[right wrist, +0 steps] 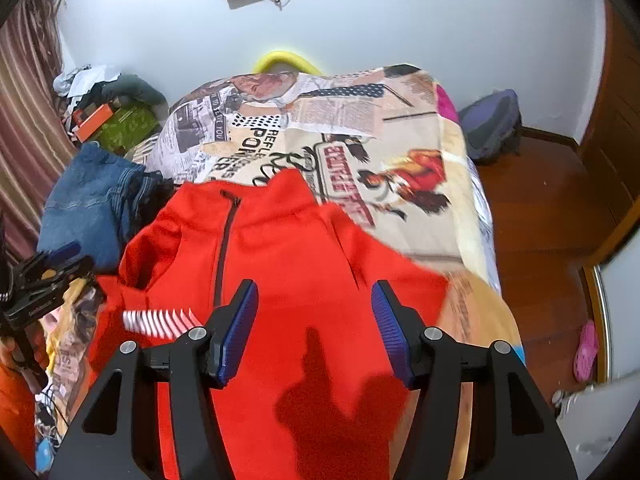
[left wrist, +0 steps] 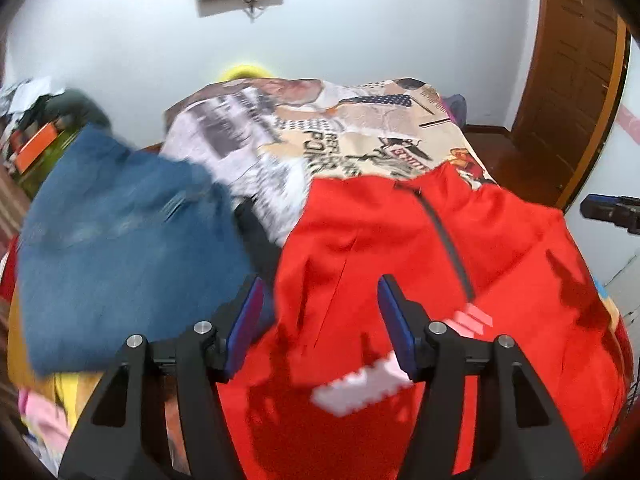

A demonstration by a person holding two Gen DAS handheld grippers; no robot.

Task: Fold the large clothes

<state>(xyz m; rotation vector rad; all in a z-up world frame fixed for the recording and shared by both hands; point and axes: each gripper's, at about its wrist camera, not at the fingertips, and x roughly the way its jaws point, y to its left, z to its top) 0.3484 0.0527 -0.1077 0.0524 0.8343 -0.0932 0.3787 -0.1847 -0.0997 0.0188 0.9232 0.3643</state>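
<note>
A red zip-up jacket (left wrist: 420,248) lies front up on the bed, collar at the far end, with a white stripe logo on the chest; it also fills the middle of the right wrist view (right wrist: 288,264). My left gripper (left wrist: 320,312) hangs above the jacket's left part, jaws apart, nothing between the blue pads. My right gripper (right wrist: 314,320) hovers over the jacket's right half, also open and empty, its shadow falling on the cloth. The left gripper (right wrist: 48,276) shows at the left edge of the right wrist view.
Folded blue jeans (left wrist: 120,240) sit left of the jacket. A newspaper-print bedsheet (right wrist: 360,128) covers the bed. More clothes pile at the near left (left wrist: 44,412). A backpack (right wrist: 492,124) and wooden floor (right wrist: 540,220) lie to the right; a door (left wrist: 576,80) stands beyond.
</note>
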